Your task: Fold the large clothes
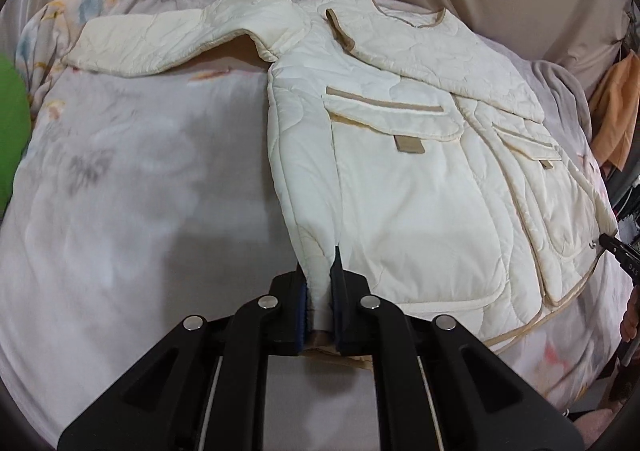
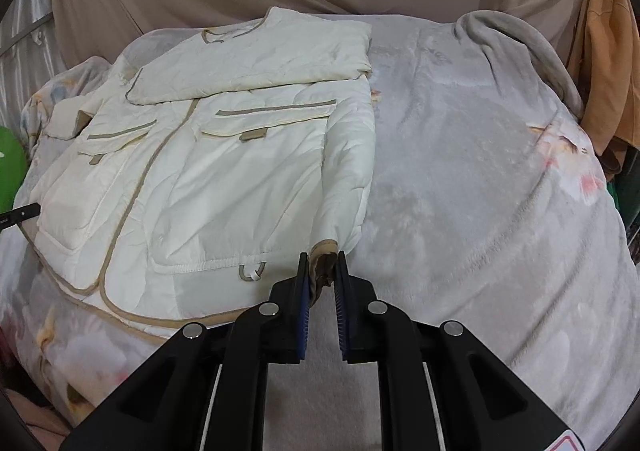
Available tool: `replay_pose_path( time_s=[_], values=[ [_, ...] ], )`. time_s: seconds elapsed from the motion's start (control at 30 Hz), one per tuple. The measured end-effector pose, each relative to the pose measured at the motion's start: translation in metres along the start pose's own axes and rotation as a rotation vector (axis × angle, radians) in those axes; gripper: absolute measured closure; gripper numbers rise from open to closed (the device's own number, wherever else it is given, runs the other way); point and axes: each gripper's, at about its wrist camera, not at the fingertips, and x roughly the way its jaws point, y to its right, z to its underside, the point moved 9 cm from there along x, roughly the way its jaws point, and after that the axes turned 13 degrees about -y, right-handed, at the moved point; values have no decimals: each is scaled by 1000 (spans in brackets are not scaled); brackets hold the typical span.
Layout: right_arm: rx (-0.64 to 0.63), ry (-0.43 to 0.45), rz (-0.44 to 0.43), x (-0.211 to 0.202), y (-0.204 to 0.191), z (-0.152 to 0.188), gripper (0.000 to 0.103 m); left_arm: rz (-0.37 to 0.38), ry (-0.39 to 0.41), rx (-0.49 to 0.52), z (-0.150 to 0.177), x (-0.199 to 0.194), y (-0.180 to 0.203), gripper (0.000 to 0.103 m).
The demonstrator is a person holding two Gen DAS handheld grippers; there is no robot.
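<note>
Cream quilted jacket [image 1: 420, 179] spread front-up across floral blanket [image 1: 132, 187], filling centre-right of left wrist view and centre-left of right wrist view. Left gripper [image 1: 319, 291], lower centre, clamped nearly closed on cream hem corner. Right gripper [image 2: 322, 277], lower centre, pinched narrowly on tan-trimmed cuff [image 2: 323, 263] of 1 sleeve lying down jacket's side. Other sleeve [image 1: 160, 39] outstretched, upper left.

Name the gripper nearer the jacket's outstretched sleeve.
Left. The left gripper clamps the jacket below its outstretched sleeve; the right gripper clamps the opposite side.
</note>
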Motion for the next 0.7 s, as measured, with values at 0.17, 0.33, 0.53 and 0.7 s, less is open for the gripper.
replay_pose_path(
  time_s=[0.17,0.33,0.53,0.7],
  values=[
    [-13,-42,43,1,3,36,92,-11,-20,6,26,-3,-6,95],
    [-26,-128,58,12,8,75,92,-35,-71,31,54,3,-6,95],
    [-53,-224,23,20,12,105,103,51,1,-8,31,-32,-16,85],
    [38,-28,-84,-26,30,35,98,158,252,-35,-48,-103,-6,36]
  ],
)
